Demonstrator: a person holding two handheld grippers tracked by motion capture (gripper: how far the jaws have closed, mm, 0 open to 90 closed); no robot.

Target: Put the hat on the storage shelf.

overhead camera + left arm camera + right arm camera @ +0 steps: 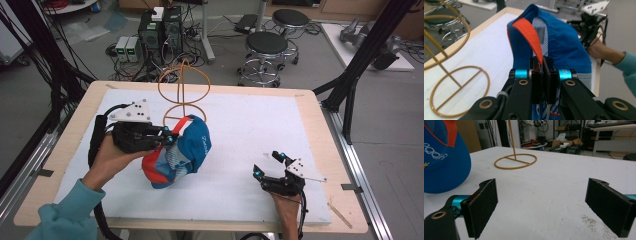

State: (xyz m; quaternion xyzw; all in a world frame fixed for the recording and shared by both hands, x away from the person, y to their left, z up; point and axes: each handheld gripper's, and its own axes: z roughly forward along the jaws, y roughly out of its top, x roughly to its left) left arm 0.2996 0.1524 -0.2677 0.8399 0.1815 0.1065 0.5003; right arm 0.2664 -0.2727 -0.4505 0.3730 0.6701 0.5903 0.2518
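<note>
Blue cap (192, 147) on edge, strap in left tool (167, 137), brim toward right.

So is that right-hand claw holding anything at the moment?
No. The right gripper has its jaws spread wide apart over the bare white table, with nothing between them.

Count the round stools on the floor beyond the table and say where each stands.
2. One stool stands just past the table's far edge, right of centre; the other stool stands behind it, farther back and slightly right. More may be hidden out of frame.
</note>
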